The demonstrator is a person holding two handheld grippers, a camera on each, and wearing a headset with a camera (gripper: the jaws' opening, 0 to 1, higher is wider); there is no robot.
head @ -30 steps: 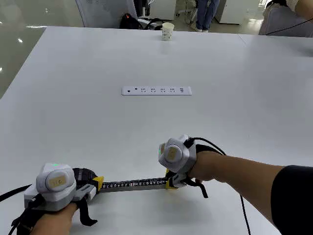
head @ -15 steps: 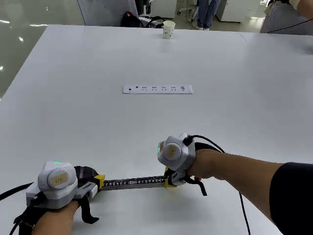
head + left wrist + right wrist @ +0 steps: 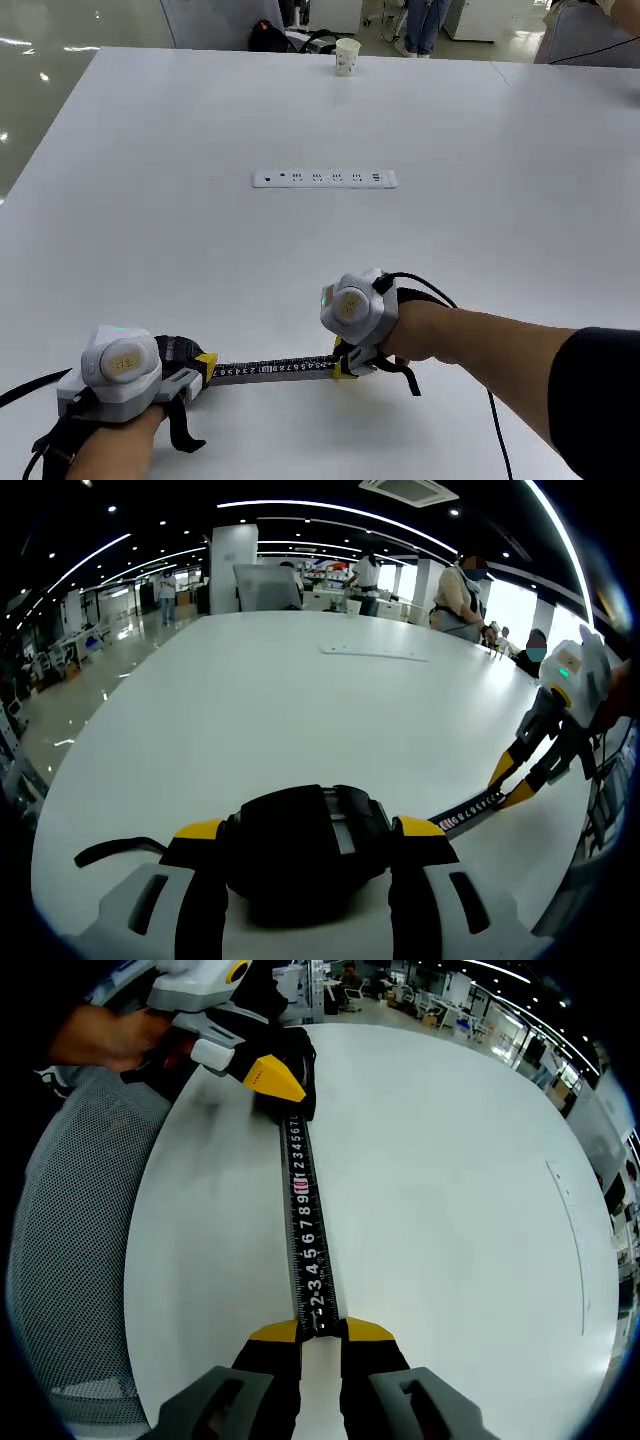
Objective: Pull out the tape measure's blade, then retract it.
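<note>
Head view: white table [image 3: 200, 230], broad and matte, with a white power strip [image 3: 324, 179] at mid-table and a paper cup [image 3: 346, 57] near the far edge. Glossy floor [image 3: 40, 60] off to the left; legs of people standing beyond the far end. Left gripper view: open-plan office, curved ceiling light strips, several people along the table's far side. Right gripper view: grey mesh chair [image 3: 75, 1220] just beside the table's edge.

The tape measure [image 3: 180, 352] is at the near edge of the table. Its black case [image 3: 305, 845] sits between the yellow tips of the left gripper [image 3: 196, 367], jaws clamped on either side of it. The blade [image 3: 303, 1210] runs low over the table from the case to the right gripper [image 3: 320, 1332], numbers face up. The right gripper's jaws are drawn narrow, pinching the blade's free end. The grippers are well apart, and the blade spans the gap.
</note>
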